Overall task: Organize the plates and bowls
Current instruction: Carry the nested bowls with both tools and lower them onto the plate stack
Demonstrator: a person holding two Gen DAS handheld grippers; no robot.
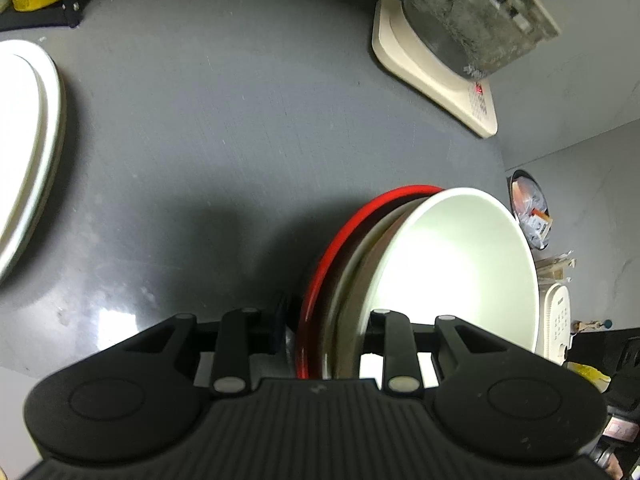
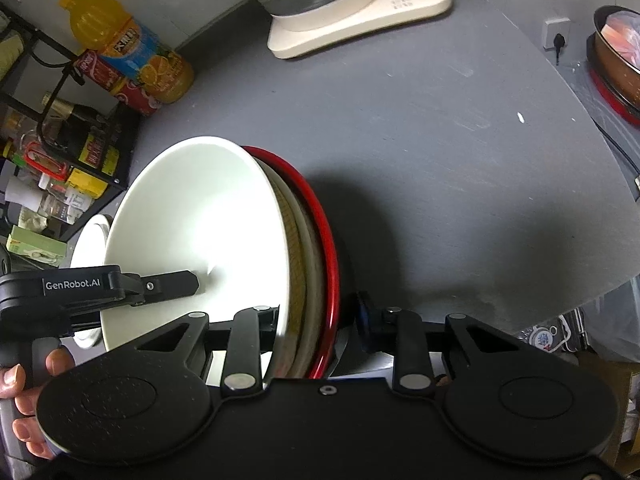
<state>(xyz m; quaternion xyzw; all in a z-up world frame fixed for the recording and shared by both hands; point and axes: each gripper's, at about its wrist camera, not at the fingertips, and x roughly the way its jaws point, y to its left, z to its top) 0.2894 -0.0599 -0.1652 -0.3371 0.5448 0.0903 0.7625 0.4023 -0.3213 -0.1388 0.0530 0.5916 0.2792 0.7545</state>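
Only the right wrist view shows the juice bottle [image 2: 132, 52] at 11 o'clock and a hand [image 2: 24, 396] gripping the left gripper [image 2: 188, 282]. The stack [image 1: 400, 272], a white bowl [image 2: 192, 232] over beige plates and a red plate [image 2: 320, 216], sits above the grey table [image 1: 240, 120], each gripper clamping an opposite rim; right gripper [image 2: 316, 320] at 6 o'clock.

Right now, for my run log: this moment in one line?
left gripper: shut on stack | right gripper: shut on stack | stack: white bowl, red plate, over table
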